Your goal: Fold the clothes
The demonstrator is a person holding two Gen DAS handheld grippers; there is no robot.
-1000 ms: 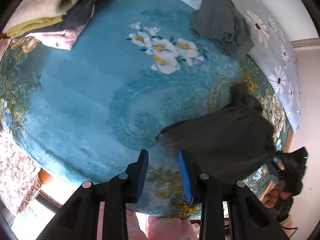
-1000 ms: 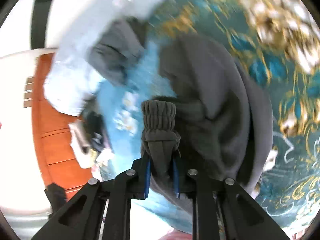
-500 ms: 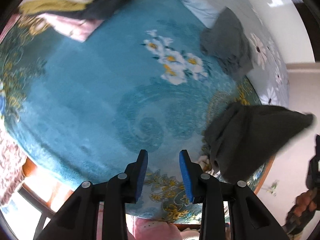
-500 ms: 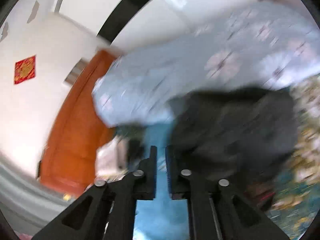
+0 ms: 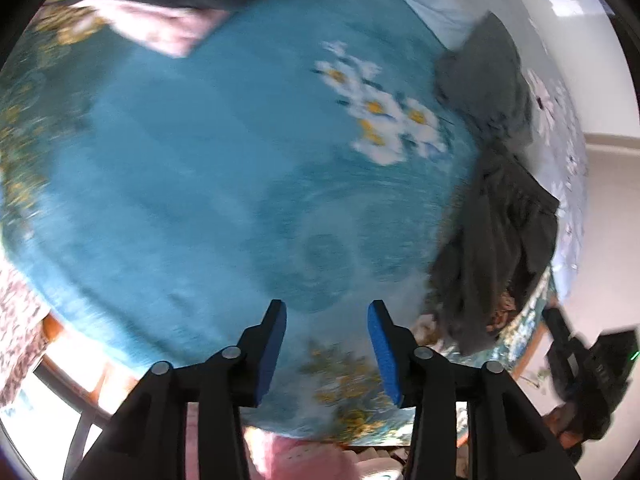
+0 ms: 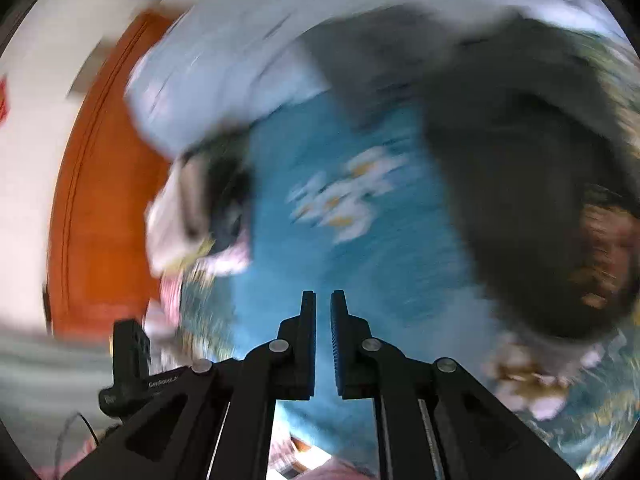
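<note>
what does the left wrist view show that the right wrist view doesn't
Only the left wrist view shows the left gripper, jaws apart and empty, and the other handheld unit at the bed's right edge.

Only the right wrist view shows the right gripper, its jaws nearly together with nothing between them, plus an orange wooden door.

Both show the blue floral blanket, the dark grey garment lying on it, a second grey garment by the pale quilt, and the pile of clothes. The right wrist view is heavily motion-blurred.

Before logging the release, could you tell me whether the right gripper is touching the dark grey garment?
Apart. The right wrist view shows the right gripper nearly closed on nothing, blue blanket between it and the dark grey garment.
</note>
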